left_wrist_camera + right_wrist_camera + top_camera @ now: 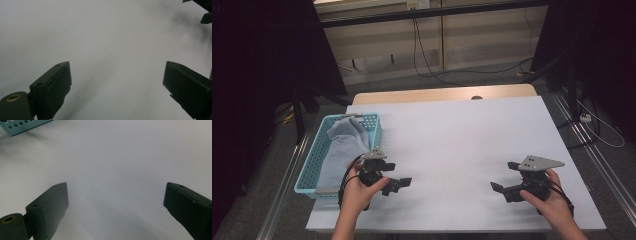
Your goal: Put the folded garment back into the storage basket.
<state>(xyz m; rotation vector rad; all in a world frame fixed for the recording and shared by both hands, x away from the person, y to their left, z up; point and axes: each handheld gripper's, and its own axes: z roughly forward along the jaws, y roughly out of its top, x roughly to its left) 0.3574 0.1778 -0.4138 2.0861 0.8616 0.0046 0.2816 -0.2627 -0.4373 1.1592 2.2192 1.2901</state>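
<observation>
One broad white-covered counter (462, 135) carries everything. At its left edge sits a turquoise perforated plastic basket (314, 155) with a pale grey folded cloth (343, 145) lying inside. Just beside the basket, the left tool (401, 183) hovers spread wide and empty; well apart, the right tool (498, 188) is likewise released above bare counter.

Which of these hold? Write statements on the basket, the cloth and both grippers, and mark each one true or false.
1. The grey cloth lies in the blue basket. True.
2. The left gripper is shut on the cloth. False: its jaws stand open over the bare white table.
3. The right gripper is open. True.
4. The basket sits at the table's right edge. False: it sits at the left edge.
</observation>
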